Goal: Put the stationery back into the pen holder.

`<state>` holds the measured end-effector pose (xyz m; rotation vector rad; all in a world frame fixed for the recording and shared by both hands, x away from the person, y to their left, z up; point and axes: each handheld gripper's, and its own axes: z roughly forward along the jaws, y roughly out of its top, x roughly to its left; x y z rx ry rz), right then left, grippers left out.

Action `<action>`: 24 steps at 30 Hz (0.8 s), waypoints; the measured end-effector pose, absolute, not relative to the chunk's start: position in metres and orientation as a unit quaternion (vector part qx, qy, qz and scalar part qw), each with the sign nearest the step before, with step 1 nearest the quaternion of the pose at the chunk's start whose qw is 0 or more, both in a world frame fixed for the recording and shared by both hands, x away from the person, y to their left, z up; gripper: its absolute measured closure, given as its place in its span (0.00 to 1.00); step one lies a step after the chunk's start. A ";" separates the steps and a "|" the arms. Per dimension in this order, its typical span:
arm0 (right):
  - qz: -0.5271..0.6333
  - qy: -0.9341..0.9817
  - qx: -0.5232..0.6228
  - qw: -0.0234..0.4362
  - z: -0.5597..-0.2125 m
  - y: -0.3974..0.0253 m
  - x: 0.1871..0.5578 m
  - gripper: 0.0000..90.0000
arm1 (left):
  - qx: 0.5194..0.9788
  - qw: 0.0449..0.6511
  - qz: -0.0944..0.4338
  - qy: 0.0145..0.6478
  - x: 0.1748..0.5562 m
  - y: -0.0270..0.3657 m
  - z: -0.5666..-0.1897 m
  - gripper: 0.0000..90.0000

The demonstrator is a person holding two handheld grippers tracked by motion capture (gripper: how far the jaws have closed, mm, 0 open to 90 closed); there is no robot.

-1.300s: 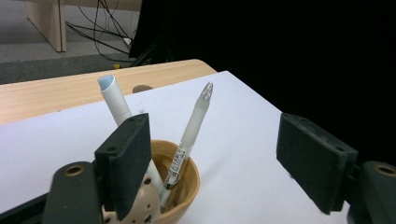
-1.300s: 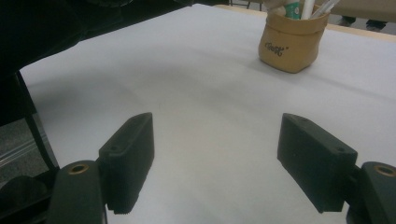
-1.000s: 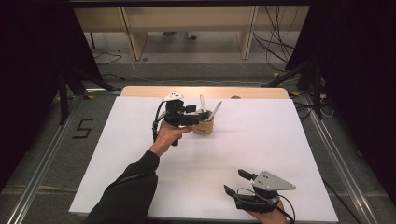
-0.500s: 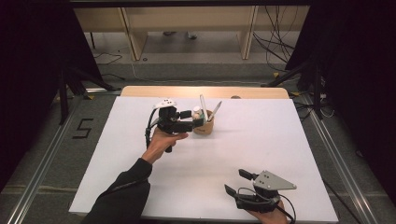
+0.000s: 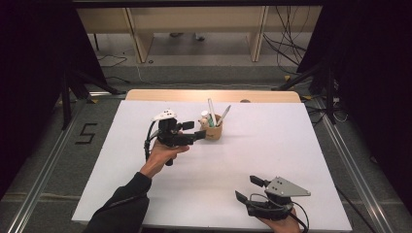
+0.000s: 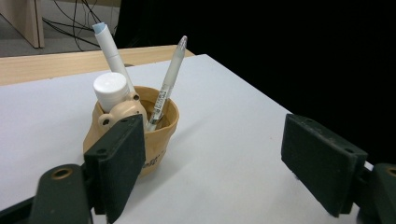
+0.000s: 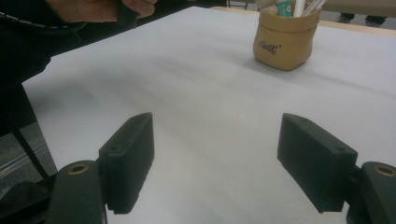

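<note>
The high view looks forward and down from above the person's side, taking in the whole white counter from well off. The left gripper view sits low and close, facing the tan pen pot just beyond its jaws. The right gripper view looks across the counter from the near edge, sharing that same pen pot, farther away.

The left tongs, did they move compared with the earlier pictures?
Yes. In the high view the left tongs have drawn back toward the person and slightly left, away from the tan cup, which stays put. The jaws stand open.
</note>
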<state>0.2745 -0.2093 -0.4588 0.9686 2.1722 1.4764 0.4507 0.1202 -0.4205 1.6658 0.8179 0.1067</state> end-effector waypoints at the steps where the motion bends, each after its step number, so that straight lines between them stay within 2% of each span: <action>1: 0.520 0.764 0.341 0.170 -0.459 -0.210 0.274 0.31 | 0.718 0.599 0.047 0.351 0.449 0.121 -0.421 0.24; 24: 0.532 0.754 0.353 0.155 -0.459 -0.212 0.277 0.31 | 0.757 0.579 0.060 0.296 0.397 0.133 -0.436 0.21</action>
